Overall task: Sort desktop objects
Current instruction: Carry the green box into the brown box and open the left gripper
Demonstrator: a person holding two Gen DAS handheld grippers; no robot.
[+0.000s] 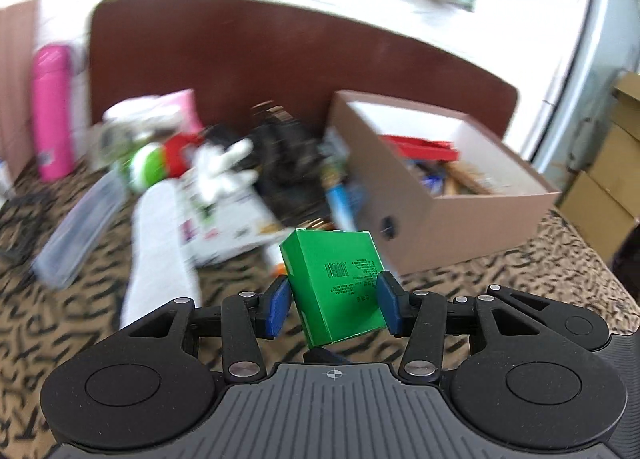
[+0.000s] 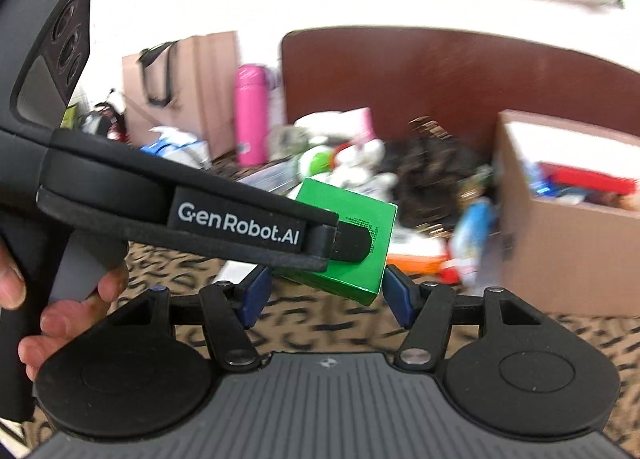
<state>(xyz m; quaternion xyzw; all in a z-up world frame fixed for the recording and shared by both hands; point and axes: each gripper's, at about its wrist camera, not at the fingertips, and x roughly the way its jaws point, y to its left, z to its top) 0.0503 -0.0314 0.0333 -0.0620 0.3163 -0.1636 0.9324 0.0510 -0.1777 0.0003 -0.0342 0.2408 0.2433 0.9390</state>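
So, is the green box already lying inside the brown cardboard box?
No, the green box is held between the jaws of the left gripper, above the patterned cloth and in front of the brown cardboard box.

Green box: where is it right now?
The green box is off the table, clamped in the left tongs; in the right-wrist view it sits centre frame, left of the cardboard box.

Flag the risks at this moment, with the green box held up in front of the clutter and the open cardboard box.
1. The left gripper pinches the green box low and tilted, so it might twist or slip out.
2. The right gripper is open around the same box; closing now could knock it against the left fingers.
3. The cardboard box already holds items, so a dropped box may land askew.
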